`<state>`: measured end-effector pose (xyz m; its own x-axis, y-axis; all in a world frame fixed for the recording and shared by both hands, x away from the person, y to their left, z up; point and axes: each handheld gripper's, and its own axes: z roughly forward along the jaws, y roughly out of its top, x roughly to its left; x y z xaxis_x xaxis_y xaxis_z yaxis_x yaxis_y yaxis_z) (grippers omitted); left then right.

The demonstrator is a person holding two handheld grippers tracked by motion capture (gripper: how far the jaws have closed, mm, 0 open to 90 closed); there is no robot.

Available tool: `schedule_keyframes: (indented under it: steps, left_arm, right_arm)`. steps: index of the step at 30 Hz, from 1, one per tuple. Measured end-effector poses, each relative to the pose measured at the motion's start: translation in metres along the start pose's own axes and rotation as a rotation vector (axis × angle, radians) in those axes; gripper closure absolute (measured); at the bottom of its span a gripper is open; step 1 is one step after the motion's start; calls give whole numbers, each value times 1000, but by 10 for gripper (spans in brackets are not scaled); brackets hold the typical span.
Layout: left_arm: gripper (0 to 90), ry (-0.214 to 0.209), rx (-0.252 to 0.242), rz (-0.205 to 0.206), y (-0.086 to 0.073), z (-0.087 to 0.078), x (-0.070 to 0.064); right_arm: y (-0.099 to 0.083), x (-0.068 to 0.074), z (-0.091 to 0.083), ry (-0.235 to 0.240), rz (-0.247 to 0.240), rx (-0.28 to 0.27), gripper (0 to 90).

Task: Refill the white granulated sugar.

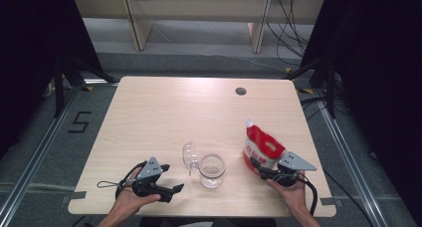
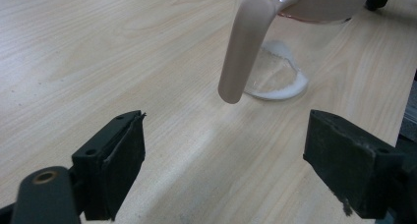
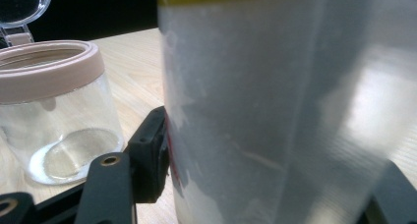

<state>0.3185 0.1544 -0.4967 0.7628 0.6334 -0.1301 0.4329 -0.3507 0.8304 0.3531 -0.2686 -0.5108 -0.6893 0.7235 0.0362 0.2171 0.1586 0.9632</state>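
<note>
Now, from the high view, the table [image 1: 149, 112] carries a clear glass jar [image 1: 212, 171] near its front edge, and the jar's clear lid [image 1: 190, 157] stands flipped open on its left side. To the right of the jar, a little apart from it, a red and white pouch [image 1: 262, 148] stands upright with its white spout at the top. The right gripper [image 1: 260, 166] pinches the lower part of this pouch, and the person's right hand [image 1: 292, 187] holds the gripper from below. The left gripper [image 1: 171, 179] lies low over the table at the left of the jar, near it but not touching, in the person's left hand [image 1: 130, 199].

Next, in the left gripper view, the two black jaws are spread wide and hold nothing; between them is bare wood. Further ahead hangs a beige clasp [image 2: 246, 42] from the jar's beige rim [image 2: 327, 3], and the round bottom of the jar shows behind it.

Finally, in the right gripper view, the pouch [image 3: 275, 111] is very close, with a pale surface and a yellow band at the top, and the jaws press against it from both sides. At the left stands the jar [image 3: 56, 111] with its beige rim, open and just beside the pouch.
</note>
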Motion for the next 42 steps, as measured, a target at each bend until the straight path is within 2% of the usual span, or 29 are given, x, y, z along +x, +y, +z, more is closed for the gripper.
schedule_keyframes:
  steps: [1, 2, 4, 6, 7, 8, 10, 14, 15, 16, 19, 20, 22, 24, 26, 27, 28, 29, 30, 31, 32, 33, 34, 35, 36, 37, 39, 41, 42]
  left_arm:
    - [152, -4, -2, -1, 0, 0, 0]
    - [152, -5, 1, -2, 0, 0, 0]
    - [152, -5, 5, 3, 0, -1, 1]
    - [152, -2, 5, 3, 0, -1, 0]
    - [152, -1, 4, 6, 0, -1, 0]
    - [152, -2, 5, 6, 0, -1, 0]
    - [152, -2, 4, 5, 0, 0, 0]
    - [152, -4, 1, 9, 0, 0, 0]
    - [152, -4, -2, 8, 1, 0, 0]
    - [153, -3, -9, 0, 1, 1, -1]
    - [152, -4, -9, 13, 2, -1, 0]
    - [153, -3, 0, 6, 2, -2, 0]
    - [152, -5, -3, 3, 1, -1, 0]
    - [152, -2, 1, 6, 1, -1, 0]
    - [153, 7, 9, 23, 0, -1, 1]
    - [153, -3, -7, 12, 0, -1, 0]
    - [153, -8, -4, 21, 0, -1, 0]
    - [153, -8, -4, 28, 1, -2, 1]
    - [153, -8, -9, 33, 1, -2, 1]
    - [153, -7, -14, 25, 0, -1, 1]
    - [153, -6, -8, 32, 0, -2, 1]
    - [153, -4, -13, 0, 0, -1, -1]
    - [153, -3, -10, 10, 0, -1, 0]
    - [153, -3, -9, 15, 0, -1, 0]
    - [153, -5, -4, 14, 0, -1, 0]
    - [153, -5, -3, 14, 0, -1, 0]
    - [153, -1, -5, 11, 0, -1, -1]
    - [153, -3, -2, 19, 1, -1, -1]
    - [153, -3, -3, 17, 0, -1, -1]
  right_arm:
    - [-3, -4, 1, -4, -6, -1, 397]
    - [-4, -2, 2, -16, 26, -19, 403]
    - [-4, -2, 0, -2, 16, 1, 407]
    - [-4, -2, 1, 7, 11, -10, 407]
    - [-4, -3, 2, -6, 3, -21, 408]
    - [-4, -3, 1, -5, 3, -2, 409]
    - [-4, -4, 1, -3, -8, -4, 414]
    - [-3, -3, 0, 3, -9, 9, 433]
    - [-4, -1, 1, -4, 12, 2, 438]
    - [-3, -3, 0, -3, -31, 7, 443]
    - [-3, 1, 0, -4, -6, -5, 454]
    - [-3, 3, 0, -20, 7, -14, 459]
    - [-3, 3, 0, -43, 6, -10, 462]
    - [-3, 3, 0, -45, 3, -14, 463]
    - [-3, 2, -1, -37, -3, -3, 466]
    - [-2, 2, -3, -20, 14, 24, 467]
    - [-2, 2, -2, -8, 18, 3, 468]
    - [-1, -2, -3, -19, -18, 19, 468]
    - [-1, 1, -5, -21, 13, 34, 469]
    - [-1, 0, -4, -14, 7, 5, 469]
    - [-1, 2, -5, -10, 31, 19, 468]
    - [-1, -4, -4, -10, -28, 30, 468]
    - [-2, -2, -3, -33, -11, -10, 467]
    - [-2, -2, -3, -33, -11, -10, 467]
    - [-1, -3, -4, -11, -18, 18, 466]
    - [-2, 1, -3, -10, 18, 0, 465]
    - [-3, 0, -3, -17, 1, -3, 463]
    - [-2, 0, -1, 13, 6, -2, 455]
    - [-2, -2, -1, 14, -21, -7, 451]
